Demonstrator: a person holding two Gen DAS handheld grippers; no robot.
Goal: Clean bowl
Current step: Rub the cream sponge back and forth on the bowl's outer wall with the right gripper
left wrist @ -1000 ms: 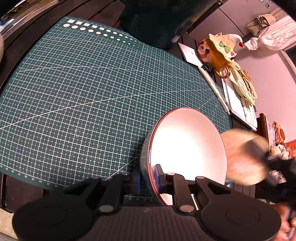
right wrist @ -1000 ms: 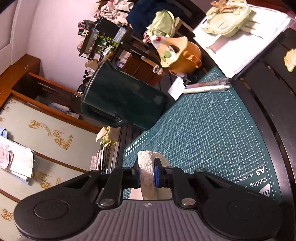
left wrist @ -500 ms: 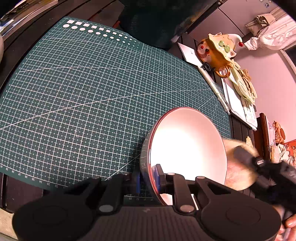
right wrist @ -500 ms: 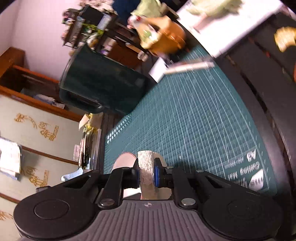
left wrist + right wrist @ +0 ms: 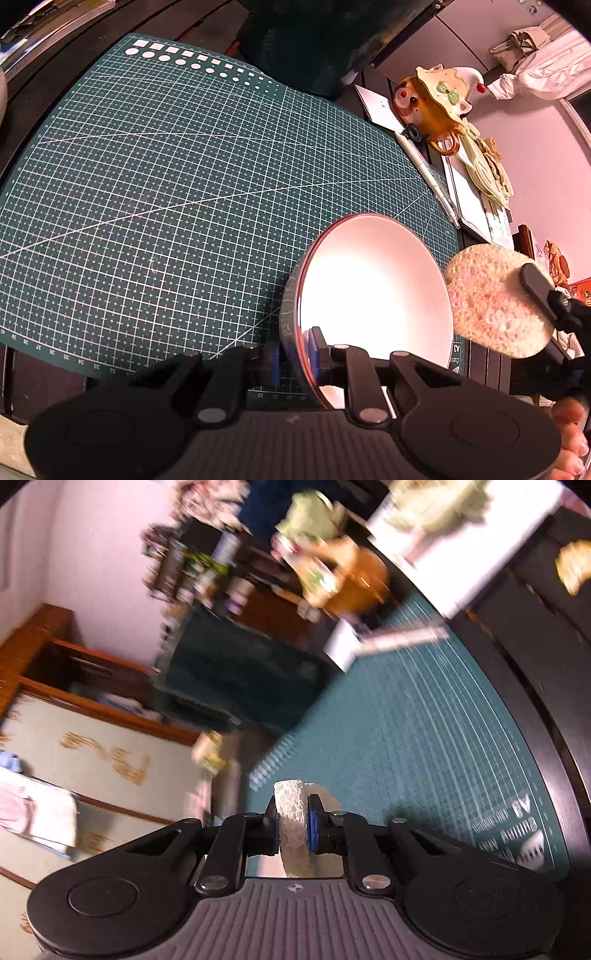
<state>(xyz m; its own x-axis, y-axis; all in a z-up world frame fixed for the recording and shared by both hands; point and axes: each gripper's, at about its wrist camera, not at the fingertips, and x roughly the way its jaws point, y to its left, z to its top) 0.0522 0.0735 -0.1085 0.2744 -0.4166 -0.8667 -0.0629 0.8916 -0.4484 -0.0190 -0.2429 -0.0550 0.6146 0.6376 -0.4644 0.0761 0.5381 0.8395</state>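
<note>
**A:** While my left hand-held gripper pinches the near rim of the bowl, where should the sponge go?

**B:** Into the hollow. My right hand-held gripper is clamped on the sponge, its jaws narrow with the sponge squeezed between them. Seen from the left wrist, it sits just beside the bowl's right rim; I cannot tell whether it touches. I judge the good move is to bring the sponge's broad face flat against the white inside and sweep around the wall, pressing lightly so the pinch on the rim does not slip.

**A:** Where is the bowl, and how does it sit?

**B:** Over the near right corner of the green cutting mat on the dark tabletop, tipped up on edge. Its opening faces right, toward the sponge, and its grey outside faces left. It is round, so there is no long axis to speak of; the rim plane stands steeply
</note>
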